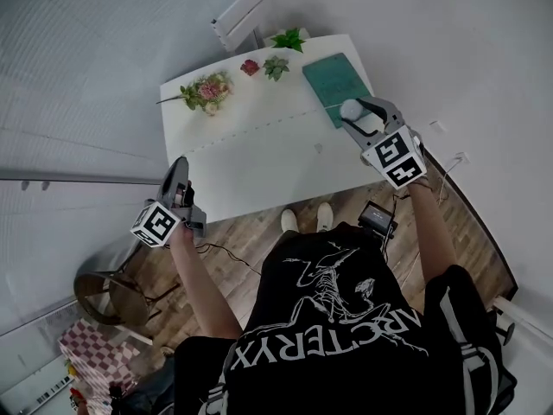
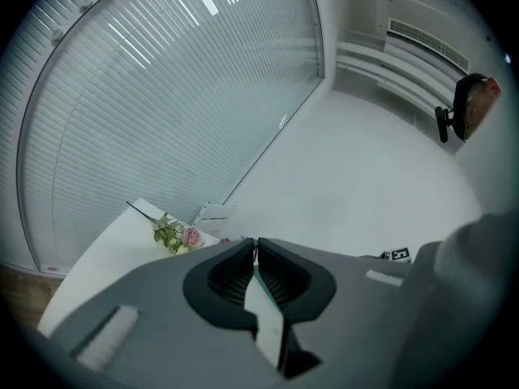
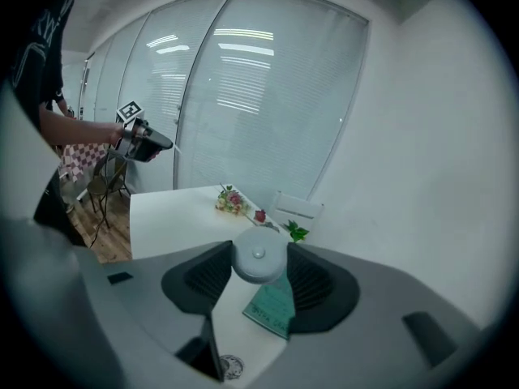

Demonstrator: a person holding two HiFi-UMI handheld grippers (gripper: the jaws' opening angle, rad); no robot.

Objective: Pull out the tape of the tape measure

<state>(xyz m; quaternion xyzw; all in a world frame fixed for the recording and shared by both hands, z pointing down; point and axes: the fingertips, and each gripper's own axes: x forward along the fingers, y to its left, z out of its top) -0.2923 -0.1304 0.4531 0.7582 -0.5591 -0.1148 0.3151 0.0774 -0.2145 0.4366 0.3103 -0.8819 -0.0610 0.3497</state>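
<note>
Only legible text: white "ARC'TERYX" lettering across the person's black T-shirt point(image 1: 346, 335), upside down in the head view, under a white skeleton-bird logo point(image 1: 333, 288). Print on the teal rectangular booklet point(image 3: 272, 308) on the white counter point(image 1: 259, 158) is too small to read. Same for the round dark mark point(image 3: 231, 367) beside it.

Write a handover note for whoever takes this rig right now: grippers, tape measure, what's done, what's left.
Left gripper: jaws shut on a thin pale strip, apparently the tape end; held off the table at its left edge.
Right gripper: jaws closed on the round tape measure case, above the table's right end.
Done: the head view shows a faint line running between the grippers, so the tape looks drawn out.
Left: probably just hold both grips, or spread wider for more length.
</note>
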